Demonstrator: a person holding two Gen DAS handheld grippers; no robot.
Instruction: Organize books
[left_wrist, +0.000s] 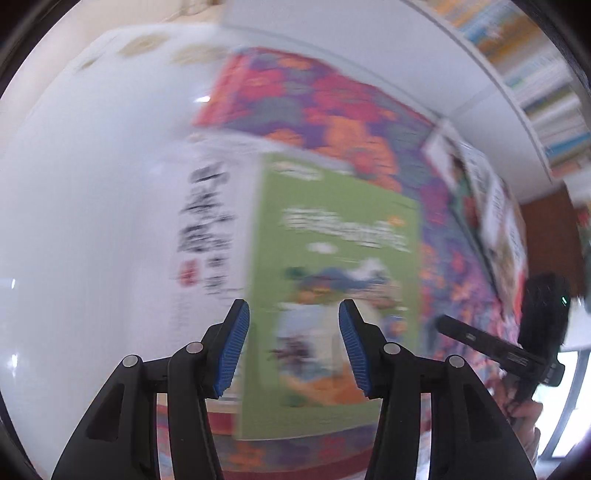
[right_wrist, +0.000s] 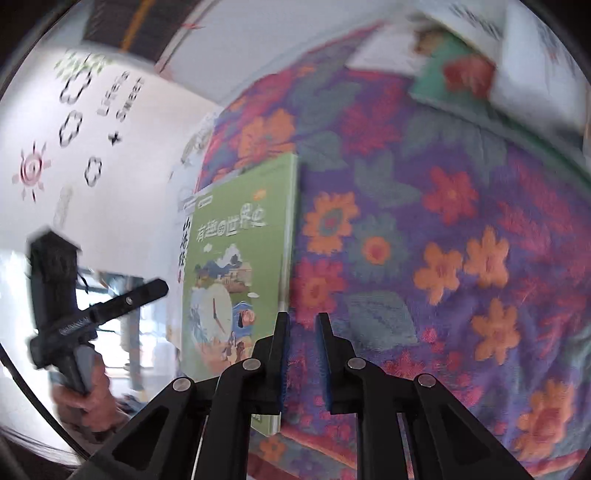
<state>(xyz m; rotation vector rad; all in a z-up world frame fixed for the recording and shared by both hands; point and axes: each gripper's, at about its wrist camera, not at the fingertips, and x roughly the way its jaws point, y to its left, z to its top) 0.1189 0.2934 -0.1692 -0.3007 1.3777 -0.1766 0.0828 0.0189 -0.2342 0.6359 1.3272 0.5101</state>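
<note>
A floral cloth (right_wrist: 424, 229) in purple, orange and red covers the work surface, probably to give the books a soft, non-slip bed while they are sorted. On it lies the green book (right_wrist: 236, 280), flat and face up, its cover showing a clock, cartoon figures and pale lettering; it sits on top of a white book (left_wrist: 207, 229) with black brush characters, whose left part sticks out from under it, so the two look like the start of a pile. More picture books (left_wrist: 480, 206) lie farther back on the cloth, apart from this pair, likely waiting their turn. The left gripper (left_wrist: 294, 343) hangs over the green cover with its blue-padded fingers (left_wrist: 236, 347) standing apart and nothing between them, seemingly lining up for a grasp. The right gripper (right_wrist: 303, 350) hovers just beside the green book's right edge, its fingers nearly together with only a slim gap and no object held, perhaps narrowed to slip under or nudge that edge.
</note>
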